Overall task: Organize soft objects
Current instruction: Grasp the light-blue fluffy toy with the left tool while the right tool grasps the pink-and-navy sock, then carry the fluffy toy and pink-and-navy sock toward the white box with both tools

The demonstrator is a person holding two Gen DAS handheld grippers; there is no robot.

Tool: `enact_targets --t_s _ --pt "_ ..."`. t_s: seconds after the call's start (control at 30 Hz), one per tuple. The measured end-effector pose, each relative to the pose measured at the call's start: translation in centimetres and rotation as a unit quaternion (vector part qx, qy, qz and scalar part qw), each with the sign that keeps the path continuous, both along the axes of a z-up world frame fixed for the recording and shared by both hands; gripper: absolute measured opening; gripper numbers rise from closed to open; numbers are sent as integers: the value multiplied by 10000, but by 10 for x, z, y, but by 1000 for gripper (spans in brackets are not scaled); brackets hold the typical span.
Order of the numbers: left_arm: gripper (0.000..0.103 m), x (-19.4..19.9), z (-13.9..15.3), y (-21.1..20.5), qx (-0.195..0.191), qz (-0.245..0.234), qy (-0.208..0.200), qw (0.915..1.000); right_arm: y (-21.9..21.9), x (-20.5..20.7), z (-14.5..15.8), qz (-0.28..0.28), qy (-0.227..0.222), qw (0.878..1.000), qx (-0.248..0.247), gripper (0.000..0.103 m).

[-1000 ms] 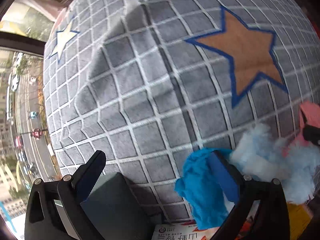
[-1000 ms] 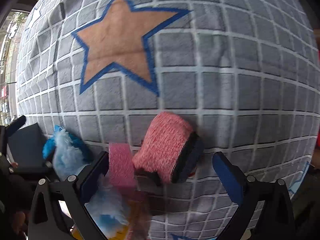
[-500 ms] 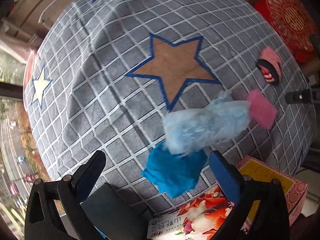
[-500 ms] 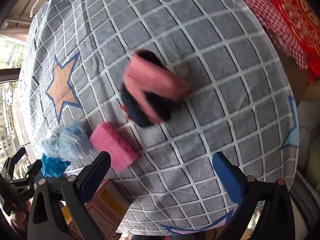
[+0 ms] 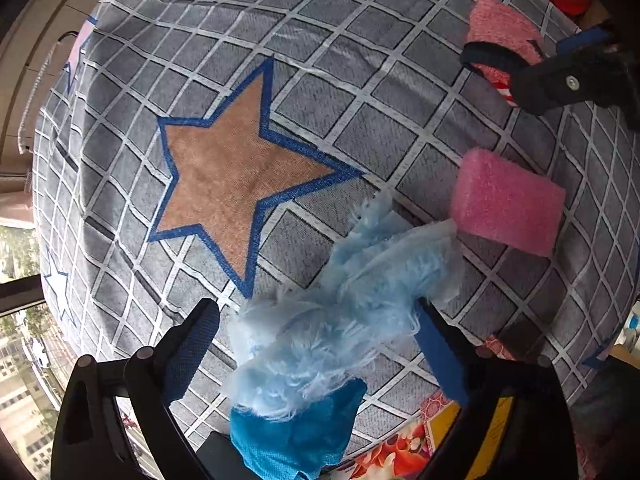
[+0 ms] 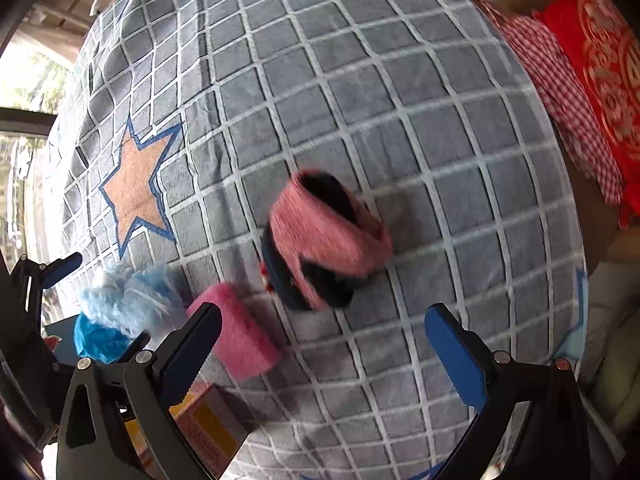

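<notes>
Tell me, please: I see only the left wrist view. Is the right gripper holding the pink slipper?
Observer: No. The right gripper is open and empty. The pink slipper lies on the grey blanket ahead of its fingertips, not gripped.
Operator: What lies beyond the slipper, at the right side?
Observer: A red-and-white checked cloth lies at the blanket's right edge, beside a red cushion.
</notes>
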State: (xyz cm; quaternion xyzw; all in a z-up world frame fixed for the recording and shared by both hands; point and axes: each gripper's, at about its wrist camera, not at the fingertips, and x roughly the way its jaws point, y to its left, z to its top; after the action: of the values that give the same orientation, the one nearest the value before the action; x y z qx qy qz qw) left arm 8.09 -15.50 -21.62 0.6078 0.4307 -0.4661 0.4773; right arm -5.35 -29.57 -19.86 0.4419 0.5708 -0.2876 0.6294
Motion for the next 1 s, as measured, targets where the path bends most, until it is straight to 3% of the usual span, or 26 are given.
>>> enact_targets --t_s 0.17,0.3,0.4,0.47,0.57,0.6,0.67,0.7,0.73,0.8,1.0 --pt "91 8 -14 -6 241 235 131 9993 -13 29 -26 354 295 9989 -103 102" --pt "84 17 -15 -8 222 277 304 9989 -10 38 -36 549 535 9966 -309 103" --pt "69 17 -12 -12 191 318 528 9979 2 55 -45 779 778 9934 -319 103" --pt "42 16 -6 -14 150 321 795 9962 14 68 -51 984 958 9901 -295 103" --pt "31 16 0 -15 22 406 917 9950 20 77 -52 899 861 9919 -240 103" --pt "29 20 4 -15 -54 536 993 9936 20 73 -51 841 786 9930 -248 98" --pt "27 36 14 -14 -250 960 1225 9875 22 67 -45 916 770 9918 -439 79" --pt "27 45 19 -14 -360 1198 1335 9831 24 63 -40 1004 746 9906 -551 62" --pt "27 53 24 -13 -454 1412 1430 9785 26 60 -35 1076 611 9905 -606 51" --pt "27 67 33 -11 -605 1697 1475 9725 31 44 -28 1033 402 9922 -567 50" --pt "27 88 61 -2 -904 1963 1332 9672 30 19 0 749 -43 9963 -427 50"
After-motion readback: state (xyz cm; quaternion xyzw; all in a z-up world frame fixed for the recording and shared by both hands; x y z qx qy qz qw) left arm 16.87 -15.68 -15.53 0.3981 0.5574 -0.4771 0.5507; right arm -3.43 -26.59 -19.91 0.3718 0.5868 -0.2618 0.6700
